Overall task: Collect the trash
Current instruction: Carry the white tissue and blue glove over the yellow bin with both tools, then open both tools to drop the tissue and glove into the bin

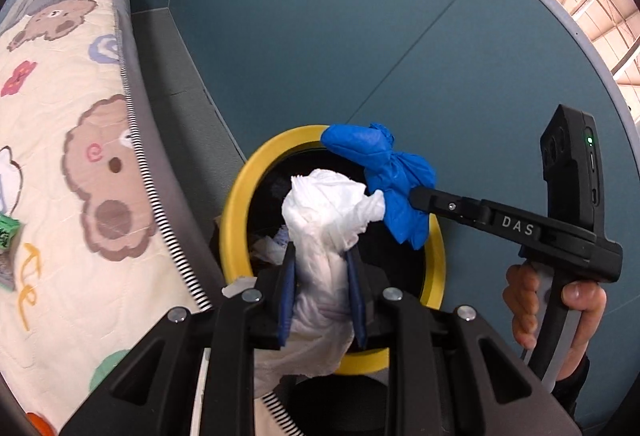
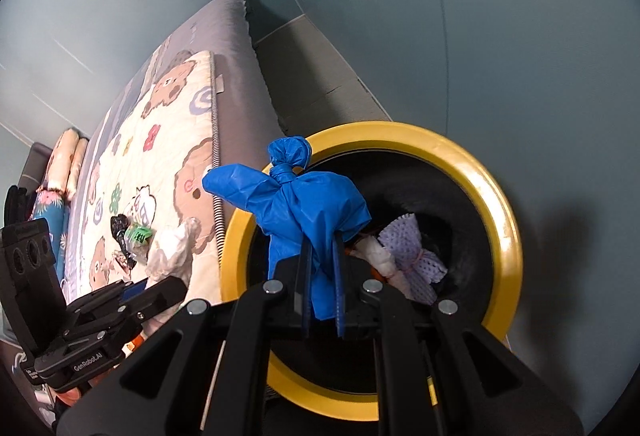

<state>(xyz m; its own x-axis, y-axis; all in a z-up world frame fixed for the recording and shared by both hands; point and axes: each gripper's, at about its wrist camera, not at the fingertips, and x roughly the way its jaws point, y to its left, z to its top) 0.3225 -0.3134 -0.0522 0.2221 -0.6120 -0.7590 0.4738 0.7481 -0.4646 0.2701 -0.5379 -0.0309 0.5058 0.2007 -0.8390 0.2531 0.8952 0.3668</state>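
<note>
A black trash bin with a yellow rim stands on the floor beside the bed. My left gripper is shut on a crumpled white tissue wad and holds it over the bin's opening. My right gripper is shut on a knotted blue plastic glove above the bin's left side; it also shows in the left wrist view. Inside the bin lie a lilac dotted cloth and white paper. The left gripper and its tissue show at the lower left of the right wrist view.
A bed with a cream bear-print quilt lies left of the bin. A green packet and a black wrapper lie on the quilt. A teal wall stands behind. Pillows sit at the bed's far end.
</note>
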